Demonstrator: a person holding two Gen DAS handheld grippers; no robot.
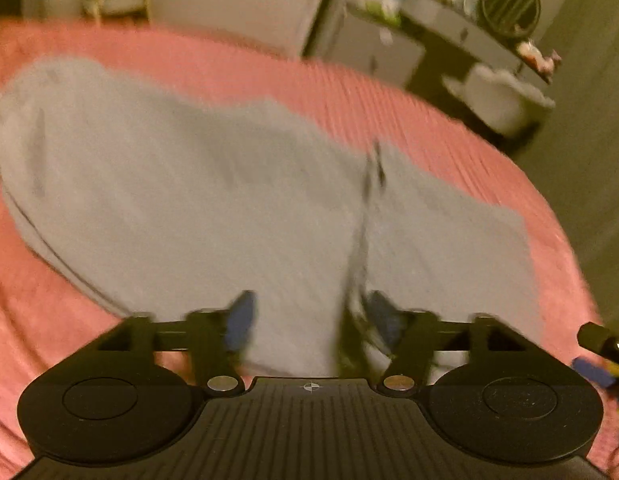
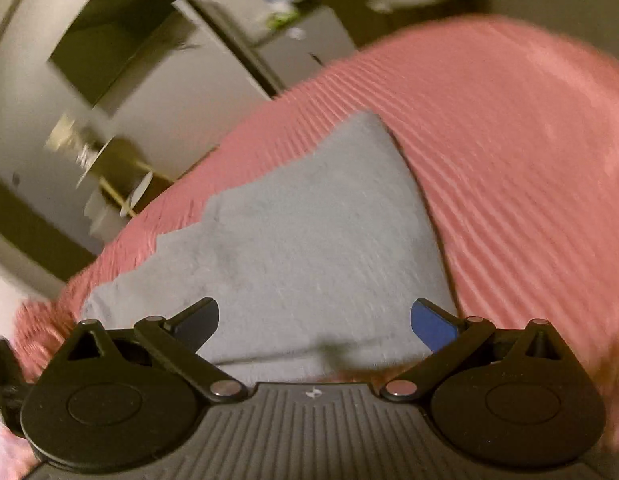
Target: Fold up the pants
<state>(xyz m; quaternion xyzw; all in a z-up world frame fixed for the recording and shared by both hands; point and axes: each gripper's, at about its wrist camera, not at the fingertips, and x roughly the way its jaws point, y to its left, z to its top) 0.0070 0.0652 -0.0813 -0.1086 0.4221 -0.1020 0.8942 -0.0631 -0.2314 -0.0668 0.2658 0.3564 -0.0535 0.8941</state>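
Grey pants (image 1: 197, 184) lie spread on a pink ribbed bedspread (image 1: 389, 96). In the left wrist view they fill the middle, with a dark fold line (image 1: 369, 200) running toward my left gripper (image 1: 309, 316). Its jaws stand apart, open, just over the near edge of the fabric. In the right wrist view a grey part of the pants (image 2: 301, 248) lies ahead of my right gripper (image 2: 315, 320), which is wide open and empty above the cloth's near edge. Both views are motion-blurred.
The pink bedspread (image 2: 509, 160) extends to the right. Beyond the bed stand a pale cabinet (image 1: 237, 0), a desk with small items (image 1: 449, 20) and a round fan (image 1: 509, 0). The right gripper's tip (image 1: 597, 340) shows at the left view's right edge.
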